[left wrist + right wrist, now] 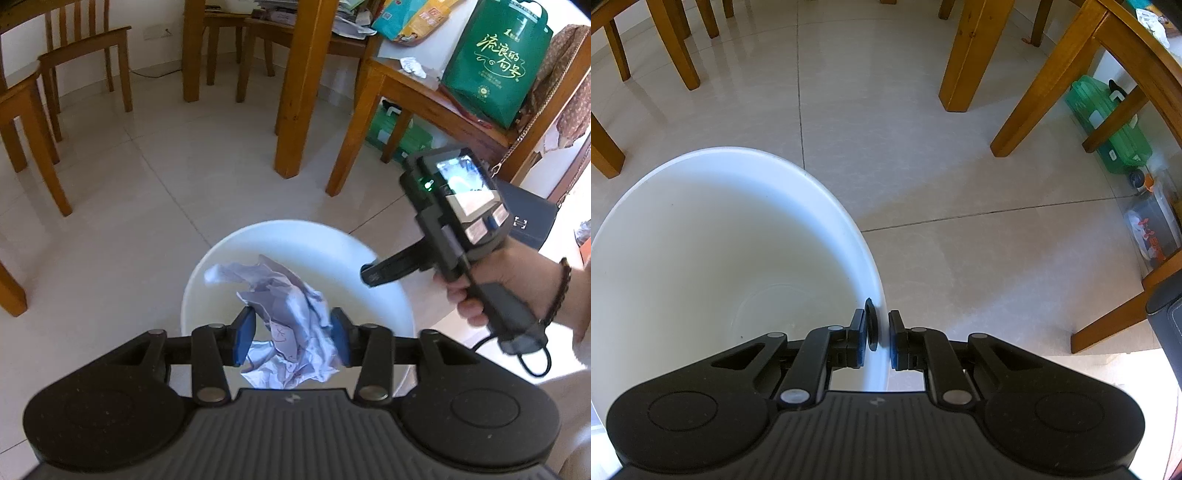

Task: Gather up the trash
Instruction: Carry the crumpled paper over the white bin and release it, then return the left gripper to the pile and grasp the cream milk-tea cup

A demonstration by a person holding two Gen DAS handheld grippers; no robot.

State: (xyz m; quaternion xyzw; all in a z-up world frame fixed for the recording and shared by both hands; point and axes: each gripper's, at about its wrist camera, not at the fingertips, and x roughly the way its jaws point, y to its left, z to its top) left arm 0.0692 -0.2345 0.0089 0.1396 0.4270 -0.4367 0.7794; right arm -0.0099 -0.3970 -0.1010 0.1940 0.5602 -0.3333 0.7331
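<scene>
Between your left gripper's (291, 338) blue pads sits the crumpled paper (284, 317) — pads touch it on both sides, so it reads as a loose grip. The white bucket (384, 280) lies straight below and ahead of that gripper. Your right gripper (878, 341) is clamped on the bucket's rim — one finger inside, one outside. Beyond both grippers: tiled floor (923, 177) and wooden chair legs (964, 62).
</scene>
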